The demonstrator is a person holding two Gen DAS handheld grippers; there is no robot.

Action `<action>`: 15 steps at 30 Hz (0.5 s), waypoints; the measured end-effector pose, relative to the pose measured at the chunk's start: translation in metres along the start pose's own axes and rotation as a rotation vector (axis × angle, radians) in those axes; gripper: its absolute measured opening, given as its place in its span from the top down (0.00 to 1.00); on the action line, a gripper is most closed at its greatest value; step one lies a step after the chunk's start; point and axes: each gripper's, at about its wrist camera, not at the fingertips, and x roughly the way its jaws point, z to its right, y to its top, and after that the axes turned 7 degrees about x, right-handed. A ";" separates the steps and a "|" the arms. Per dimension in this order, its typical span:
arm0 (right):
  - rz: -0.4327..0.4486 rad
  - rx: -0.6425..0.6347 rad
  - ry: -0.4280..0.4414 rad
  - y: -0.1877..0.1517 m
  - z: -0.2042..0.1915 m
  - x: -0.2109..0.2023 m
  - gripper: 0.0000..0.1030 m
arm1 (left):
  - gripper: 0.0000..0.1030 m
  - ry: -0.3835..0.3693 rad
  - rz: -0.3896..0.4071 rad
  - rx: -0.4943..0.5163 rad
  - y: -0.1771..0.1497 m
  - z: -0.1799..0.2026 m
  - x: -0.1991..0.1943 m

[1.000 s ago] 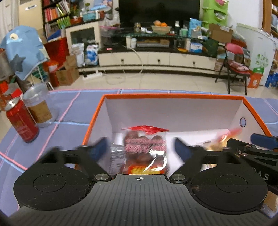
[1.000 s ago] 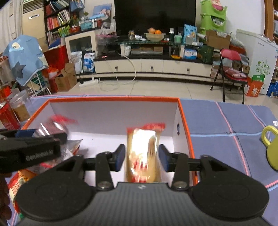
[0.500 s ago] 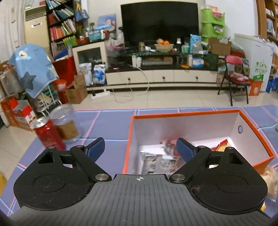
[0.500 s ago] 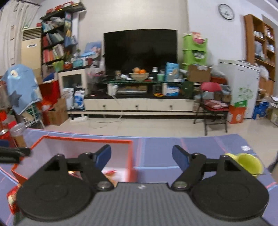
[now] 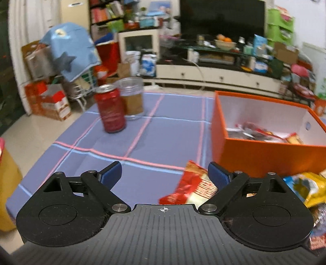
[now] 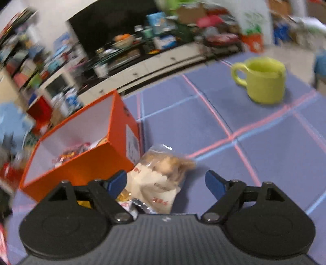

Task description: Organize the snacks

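Snack packets lie on the tablecloth beside the orange box [image 6: 81, 163]. Right gripper [image 6: 166, 184] is opening, left gripper [image 5: 165, 173] spread wide; nothing is held. Clear pastry bag [image 6: 161, 175] is judged light, crinkly, crushable; its sealed top edge is preferred.

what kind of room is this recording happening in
Most likely a home living room: a large dark TV above a long low media cabinet, crowded bookshelves, and a table with a blue checked cloth.
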 end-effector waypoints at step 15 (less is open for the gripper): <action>-0.023 -0.029 -0.164 -0.026 -0.013 0.041 0.18 | 0.27 -0.063 -0.036 0.075 -0.005 0.026 0.027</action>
